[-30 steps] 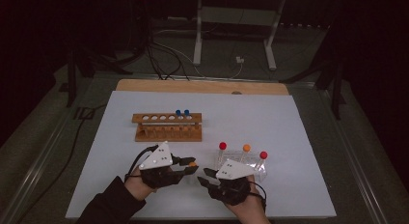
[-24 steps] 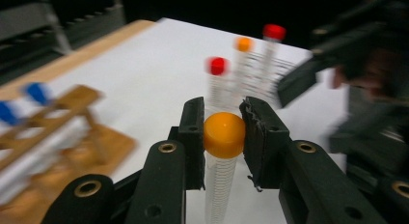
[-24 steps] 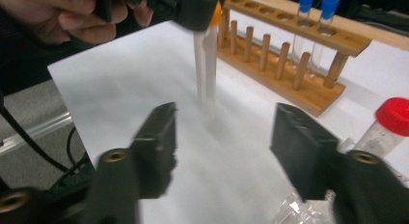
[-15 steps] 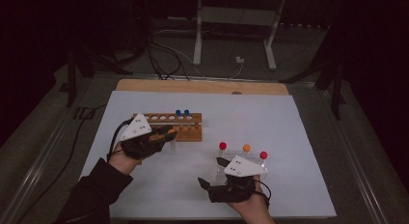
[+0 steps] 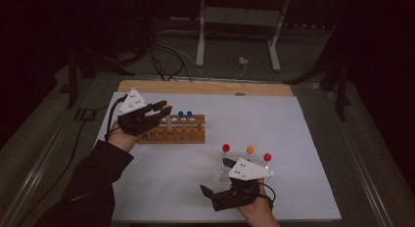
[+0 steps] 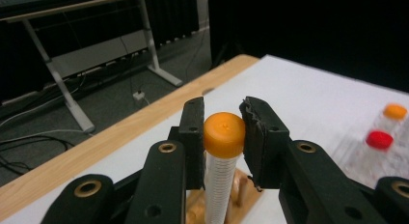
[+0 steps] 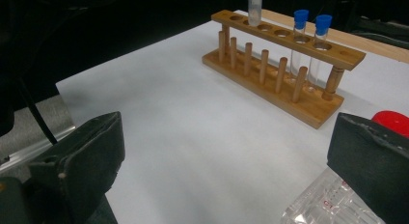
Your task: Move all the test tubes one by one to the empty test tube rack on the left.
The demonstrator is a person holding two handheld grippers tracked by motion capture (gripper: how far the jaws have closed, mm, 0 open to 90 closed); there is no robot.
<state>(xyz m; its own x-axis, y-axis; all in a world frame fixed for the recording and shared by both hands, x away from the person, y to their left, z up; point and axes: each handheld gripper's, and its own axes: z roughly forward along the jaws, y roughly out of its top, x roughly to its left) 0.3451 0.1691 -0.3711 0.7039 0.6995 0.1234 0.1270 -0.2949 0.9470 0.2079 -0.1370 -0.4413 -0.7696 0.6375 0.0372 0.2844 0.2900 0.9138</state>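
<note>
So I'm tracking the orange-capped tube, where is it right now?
In the high view at left, the orange-capped tube is clamped in the left gripper, above the wooden rack, left of two blue-capped tubes.

our left gripper (image 5: 157, 109) raised, jaws clamped tight, our right gripper (image 5: 215, 175) low near us, jaws just spread wide, nothing between them
</note>
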